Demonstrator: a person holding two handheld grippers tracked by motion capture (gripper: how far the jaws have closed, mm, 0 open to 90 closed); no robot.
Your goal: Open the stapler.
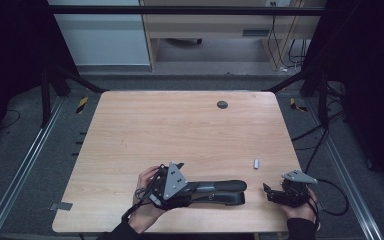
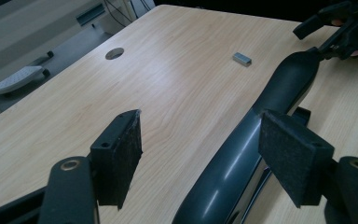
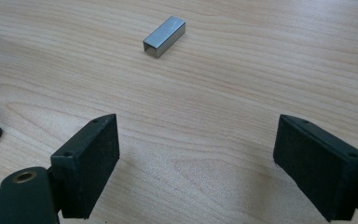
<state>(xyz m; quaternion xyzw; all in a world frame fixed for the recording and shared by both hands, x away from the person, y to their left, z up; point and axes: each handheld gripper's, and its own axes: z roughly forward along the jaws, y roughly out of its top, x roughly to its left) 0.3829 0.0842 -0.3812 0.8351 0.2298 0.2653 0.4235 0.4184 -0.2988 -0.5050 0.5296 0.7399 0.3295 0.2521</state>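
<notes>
A long, glossy black stapler (image 2: 242, 158), apparently plastic, is seen between the wide-open left gripper (image 2: 200, 154) jaws, ungripped; right gripper (image 3: 196, 163) jaws are spread, empty.

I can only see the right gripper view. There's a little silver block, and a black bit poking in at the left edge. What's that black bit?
Observer: It's the end of a long black stapler lying flat on the table.
Operator: Is something grabbing it?
Observer: No. The left hand-held gripper has its jaws open, and the stapler runs between them.
Operator: Is there anything far away on the table?
Observer: Yes, a small round hole in the tabletop, near the far edge.
</notes>
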